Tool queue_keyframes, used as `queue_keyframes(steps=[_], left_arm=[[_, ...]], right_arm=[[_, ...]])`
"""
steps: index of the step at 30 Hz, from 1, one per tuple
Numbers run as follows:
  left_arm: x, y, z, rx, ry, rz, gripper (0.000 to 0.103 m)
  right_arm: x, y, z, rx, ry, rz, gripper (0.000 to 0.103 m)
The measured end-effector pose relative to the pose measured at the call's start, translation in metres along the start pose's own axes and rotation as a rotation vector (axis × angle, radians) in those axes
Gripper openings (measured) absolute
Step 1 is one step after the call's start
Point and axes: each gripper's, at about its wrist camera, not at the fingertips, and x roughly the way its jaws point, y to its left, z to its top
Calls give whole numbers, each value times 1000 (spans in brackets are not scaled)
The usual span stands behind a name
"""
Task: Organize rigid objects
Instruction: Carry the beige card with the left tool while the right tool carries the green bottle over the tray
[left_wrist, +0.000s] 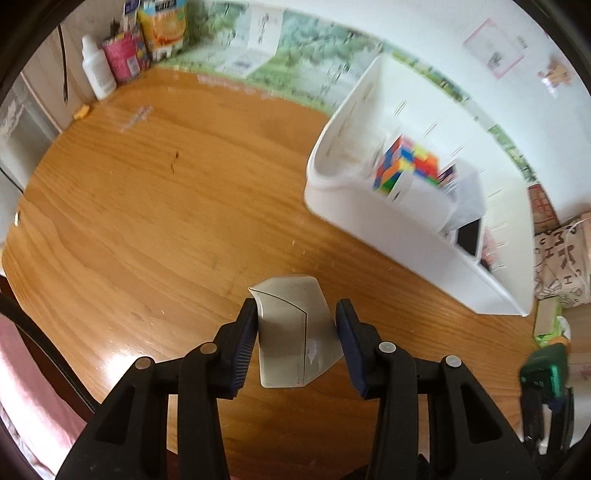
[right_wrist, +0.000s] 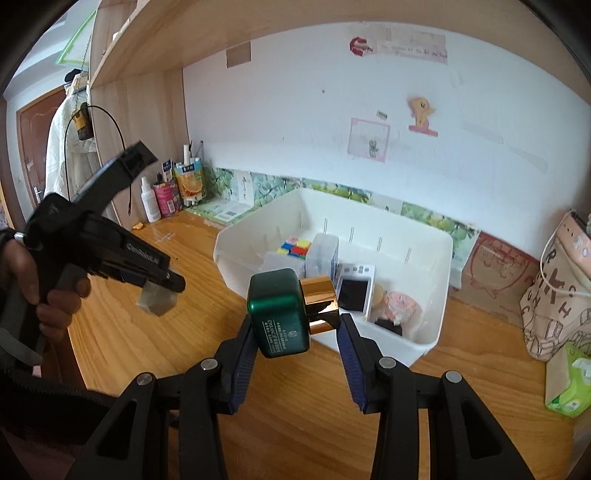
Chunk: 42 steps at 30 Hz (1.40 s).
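In the left wrist view, my left gripper is shut on a grey metallic block, held above the wooden desk. The white plastic bin lies up and to its right, with a colourful puzzle cube inside. In the right wrist view, my right gripper is shut on a green bottle with a gold cap, just in front of the bin. The left gripper, held by a hand, hovers left of the bin with the grey block.
The bin also holds the cube, a clear box, a white device with a dark screen and a pink item. A white bottle and pouches stand back left. A tote bag and green tissue pack sit right.
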Motion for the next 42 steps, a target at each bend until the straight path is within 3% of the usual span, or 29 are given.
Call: queue_keyframes(steps=[12,18,29,35,42], left_arm=[[-49,-32,36,119,-149,-13,46],[-58,-56,58,199,-201,-32,46],[-27,-98,81,349,-257,-117,46],[-8,-118,76,428,-289,-184,46],[6,-135,72,477,-300,-197,47]], right_arm=[[0,-9,45,3,-130,-48,43],[17,-24,56,37,-150,-102,43],[64,-63,48,159,-97,-173,43],[87,-80,37,215,-64,-168,43],[101,-91,32,249,-28,-150,43]])
